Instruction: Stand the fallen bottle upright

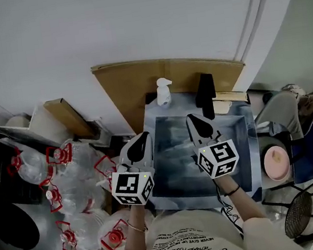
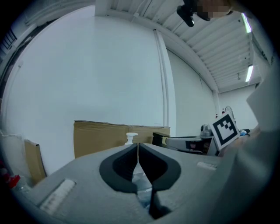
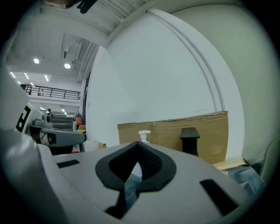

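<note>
A white pump bottle [image 1: 163,91] stands upright at the far edge of the table, on the blue-grey cloth [image 1: 176,165]. It shows above the jaws in the left gripper view [image 2: 130,138] and in the right gripper view [image 3: 144,135]. My left gripper [image 1: 141,137] hovers over the cloth's left edge, well short of the bottle, with its jaws closed together and nothing between them [image 2: 138,146]. My right gripper [image 1: 193,120] hangs over the middle of the cloth, just right of the bottle's line, also shut and empty [image 3: 138,146].
A sheet of cardboard [image 1: 166,73] leans on the white wall behind the table. A black stand [image 1: 205,94] rises right of the bottle. Several big clear water jugs with red handles [image 1: 66,180] lie on the floor at left. A pink bowl [image 1: 276,161] and a wire fan [image 1: 307,208] sit at right.
</note>
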The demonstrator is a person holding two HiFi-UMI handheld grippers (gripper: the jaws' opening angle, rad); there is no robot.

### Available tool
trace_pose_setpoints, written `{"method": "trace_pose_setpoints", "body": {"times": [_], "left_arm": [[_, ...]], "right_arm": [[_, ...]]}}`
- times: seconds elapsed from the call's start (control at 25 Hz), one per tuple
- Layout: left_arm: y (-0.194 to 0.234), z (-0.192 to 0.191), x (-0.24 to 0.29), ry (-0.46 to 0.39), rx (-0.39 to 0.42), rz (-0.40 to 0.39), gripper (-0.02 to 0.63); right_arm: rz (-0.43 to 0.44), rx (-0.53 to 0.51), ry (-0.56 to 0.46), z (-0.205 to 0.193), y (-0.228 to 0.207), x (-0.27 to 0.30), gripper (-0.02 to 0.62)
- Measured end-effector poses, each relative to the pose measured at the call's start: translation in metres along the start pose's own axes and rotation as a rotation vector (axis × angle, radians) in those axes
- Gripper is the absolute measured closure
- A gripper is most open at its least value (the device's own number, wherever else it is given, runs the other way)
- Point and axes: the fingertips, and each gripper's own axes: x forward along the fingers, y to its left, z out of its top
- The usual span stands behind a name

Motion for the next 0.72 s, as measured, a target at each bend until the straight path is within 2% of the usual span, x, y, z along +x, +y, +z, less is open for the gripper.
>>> {"method": "trace_pose_setpoints", "body": {"times": [0.2,0.72], "left_arm": [[0.007,0.011,-0.020,-0.032,0.012,0.043,0.578],[0.009,0.037,-0.043,-0.097,0.049,0.068,0.578]], "right_arm": [[0.037,0.024,-0.024,0.016,0.005,-0.018,0.592],[0.034,0.049,-0.087,0.044,-0.002,-0.057,0.592]]}}
